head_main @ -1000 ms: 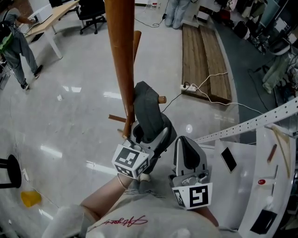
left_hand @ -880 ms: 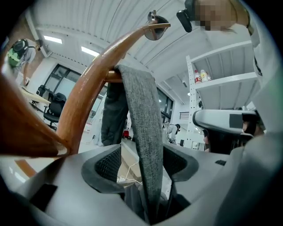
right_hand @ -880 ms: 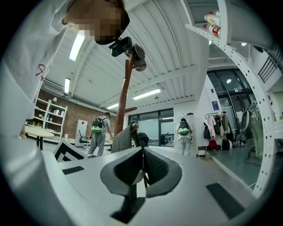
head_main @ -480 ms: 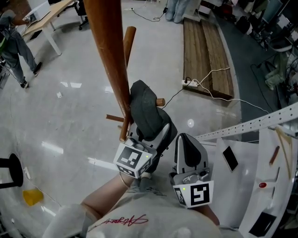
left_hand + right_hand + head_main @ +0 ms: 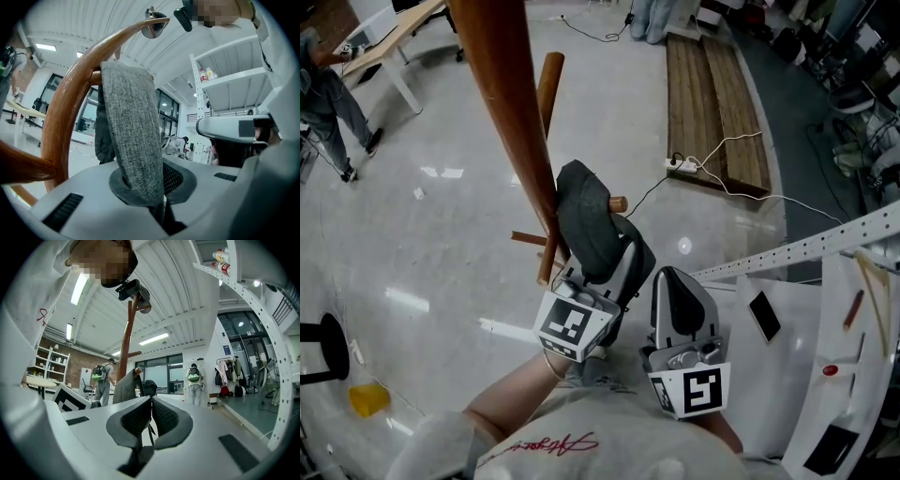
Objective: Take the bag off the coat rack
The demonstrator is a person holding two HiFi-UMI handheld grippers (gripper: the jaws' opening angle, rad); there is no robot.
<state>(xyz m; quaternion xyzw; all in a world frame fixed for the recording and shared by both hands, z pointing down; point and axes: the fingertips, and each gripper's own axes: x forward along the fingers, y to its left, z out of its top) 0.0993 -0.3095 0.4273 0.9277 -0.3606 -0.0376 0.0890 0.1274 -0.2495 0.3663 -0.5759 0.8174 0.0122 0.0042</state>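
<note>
Left claw point(image 5: 150, 186), just closed, pinches the grey bag strap point(image 5: 130, 131) hanging on the coat rack point(image 5: 502, 84); right claw point(image 5: 149, 420) is pressed together.

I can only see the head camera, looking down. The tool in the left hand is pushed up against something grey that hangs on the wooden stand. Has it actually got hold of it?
Observer: Yes. The left gripper view shows the grey bag strap pinched between the jaws of the left gripper, which have just closed on it.
Operator: And the tool next to it, is that holding anything?
Observer: No. In the right gripper view, the right gripper has its jaws together with nothing between them.
</note>
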